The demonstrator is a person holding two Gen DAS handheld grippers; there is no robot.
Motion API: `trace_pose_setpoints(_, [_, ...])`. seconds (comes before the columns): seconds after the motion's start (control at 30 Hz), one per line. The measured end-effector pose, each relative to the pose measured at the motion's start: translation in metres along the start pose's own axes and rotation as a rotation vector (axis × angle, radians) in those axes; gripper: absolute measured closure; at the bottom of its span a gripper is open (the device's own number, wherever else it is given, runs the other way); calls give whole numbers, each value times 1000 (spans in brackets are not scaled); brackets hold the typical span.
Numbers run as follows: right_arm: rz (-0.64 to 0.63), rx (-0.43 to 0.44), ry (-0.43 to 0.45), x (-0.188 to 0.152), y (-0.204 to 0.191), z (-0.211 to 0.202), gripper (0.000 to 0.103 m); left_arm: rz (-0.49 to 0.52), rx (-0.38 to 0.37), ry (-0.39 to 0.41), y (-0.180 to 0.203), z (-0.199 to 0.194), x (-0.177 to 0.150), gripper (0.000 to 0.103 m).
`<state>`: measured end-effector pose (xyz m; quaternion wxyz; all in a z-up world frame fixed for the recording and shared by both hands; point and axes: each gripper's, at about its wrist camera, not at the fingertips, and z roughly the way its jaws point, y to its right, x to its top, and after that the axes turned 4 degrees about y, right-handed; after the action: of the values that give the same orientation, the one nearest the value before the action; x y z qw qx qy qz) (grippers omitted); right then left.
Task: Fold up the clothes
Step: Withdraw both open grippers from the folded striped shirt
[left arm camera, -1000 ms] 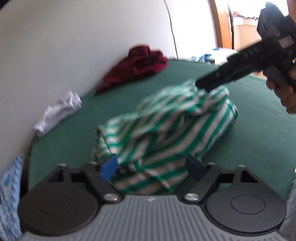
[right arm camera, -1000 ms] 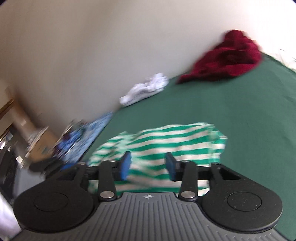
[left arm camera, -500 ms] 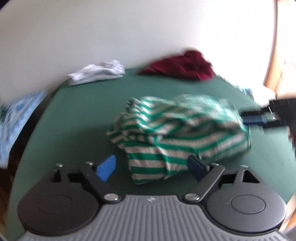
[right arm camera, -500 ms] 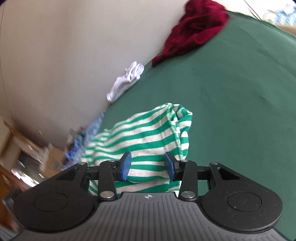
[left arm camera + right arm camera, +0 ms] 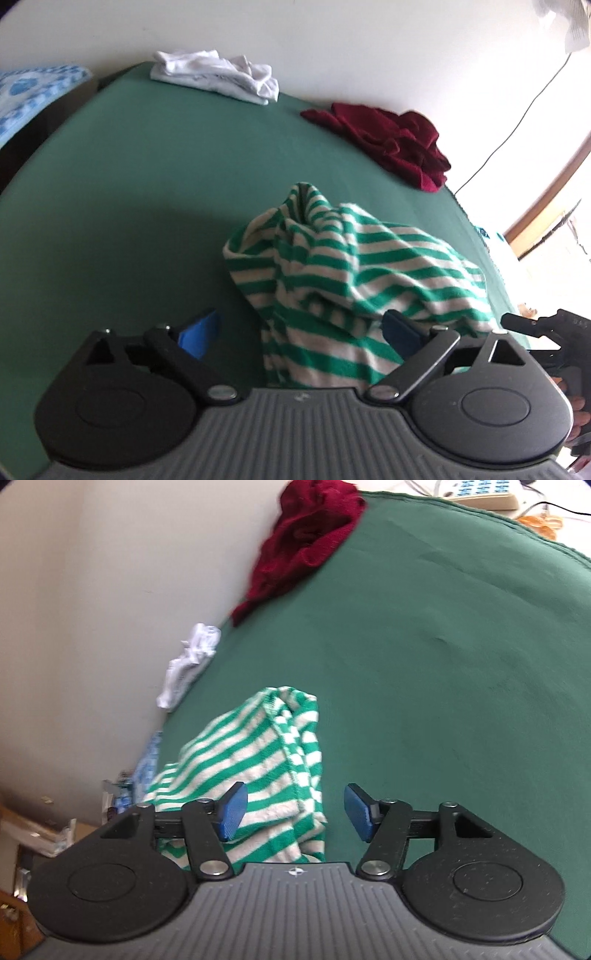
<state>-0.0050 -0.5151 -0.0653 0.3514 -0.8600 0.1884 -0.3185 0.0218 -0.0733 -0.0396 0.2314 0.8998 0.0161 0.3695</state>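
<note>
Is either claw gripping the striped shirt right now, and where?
Neither. Both the left claw and right claw are opening, pads clear of the striped shirt.

Green-and-white striped garment [image 5: 354, 266], dark red garment [image 5: 391, 144], white cloth [image 5: 218, 75], green cover [image 5: 147, 177].

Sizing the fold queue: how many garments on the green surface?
3: striped garment nearest the grippers, white garment and dark red garment along the wall. More may lie out of frame.
</note>
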Motion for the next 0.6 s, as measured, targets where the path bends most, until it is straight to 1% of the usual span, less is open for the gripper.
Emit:
trace_pose_setpoints(0.1, [43, -26, 18, -5, 1, 1, 41, -41, -77, -32, -15, 14, 9, 4])
trace_pose_setpoints(0.17, [82, -42, 22, -9, 4, 3, 41, -55, -101, -57, -20, 23, 12, 3])
trace_pose_setpoints(0.23, [127, -43, 30, -12, 6, 4, 41, -55, -125, -72, -22, 28, 13, 3])
trace_pose_setpoints(0.27, [139, -37, 33, -13, 7, 4, 41, -49, -133, -75, -21, 30, 14, 1])
trace_pose_setpoints(0.37, [141, -25, 36, -12, 8, 8, 41, -52, -139, -83, -23, 39, 15, 1])
trace_pose_setpoints(0.43, [131, -15, 20, -5, 9, 14, 40, -66, -139, -77, -24, 41, 16, 1])
trace_pose_setpoints(0.5, [126, 13, -8, 4, 13, 22, 40, -74, -136, -68, -24, 42, 17, 1])
trace_pose_setpoints(0.6, [128, 70, -82, 19, 21, 38, 41, -83, -121, -60, -23, 43, 17, 1])
